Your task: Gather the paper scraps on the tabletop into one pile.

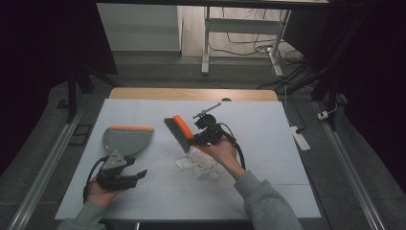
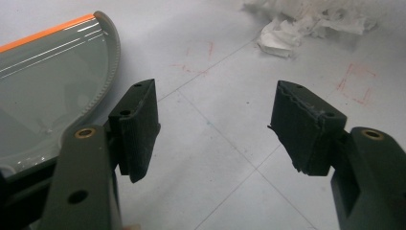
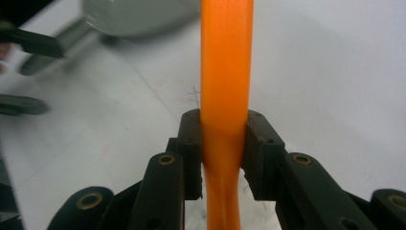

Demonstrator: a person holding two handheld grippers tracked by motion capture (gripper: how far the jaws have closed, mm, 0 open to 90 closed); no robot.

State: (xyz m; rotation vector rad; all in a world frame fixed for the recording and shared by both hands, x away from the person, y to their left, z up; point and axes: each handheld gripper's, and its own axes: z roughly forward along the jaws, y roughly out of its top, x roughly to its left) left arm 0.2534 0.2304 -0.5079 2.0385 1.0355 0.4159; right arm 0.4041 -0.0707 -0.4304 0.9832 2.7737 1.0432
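With the right gripper (image 1: pixel 203 136) clamped on the orange-backed brush (image 1: pixel 179 132) just above the crumpled paper scraps (image 1: pixel 201 163), sweeping looks about to begin; next, the empty, spread left gripper (image 1: pixel 136 176) must steady the nearby dustpan (image 1: pixel 125 139).

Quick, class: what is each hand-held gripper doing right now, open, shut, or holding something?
Left hand-held gripper: open, holding nothing, beside the dustpan.
Right hand-held gripper: shut on the orange brush handle.

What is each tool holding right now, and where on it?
The right tool grips the brush by its orange handle. The left tool is open and holds nothing.
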